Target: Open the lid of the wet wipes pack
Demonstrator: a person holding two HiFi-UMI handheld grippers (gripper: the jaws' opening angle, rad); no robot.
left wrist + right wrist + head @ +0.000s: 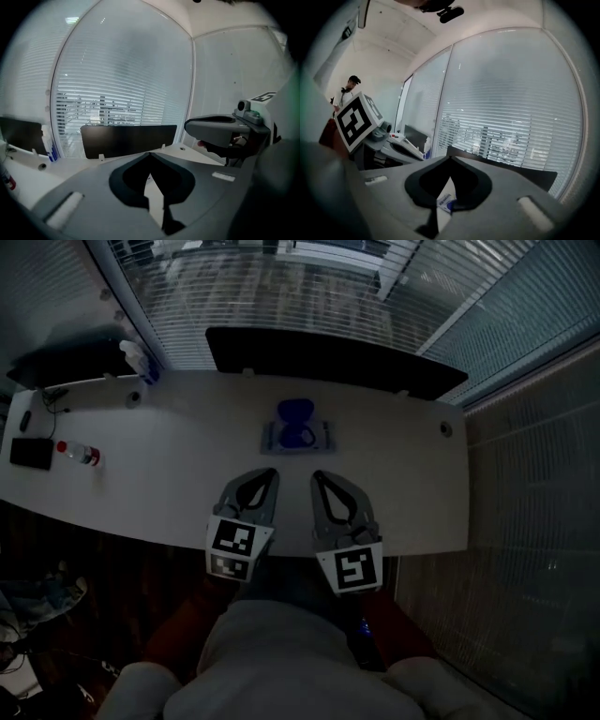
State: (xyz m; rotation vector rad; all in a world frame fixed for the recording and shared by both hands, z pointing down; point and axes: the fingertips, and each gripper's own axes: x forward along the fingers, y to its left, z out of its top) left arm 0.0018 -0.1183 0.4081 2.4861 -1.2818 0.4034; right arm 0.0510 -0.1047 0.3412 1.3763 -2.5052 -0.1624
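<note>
The wet wipes pack (298, 433) lies flat in the middle of the white table (169, 493), its blue lid on top; whether the lid is lifted I cannot tell in the dim light. My left gripper (271, 473) and right gripper (317, 474) hover side by side near the table's front edge, just short of the pack and apart from it. Both are shut with nothing between the jaws. In the left gripper view the left gripper (150, 153) points at the table. In the right gripper view the right gripper (450, 158) points toward the pack (446, 200), a corner of which shows through the jaw opening.
A black panel (328, 357) stands along the table's back edge before blinds. At the left are a small bottle with a red cap (78, 453), a black device (31, 453) and a spray bottle (139, 360). A person (347, 91) stands far off.
</note>
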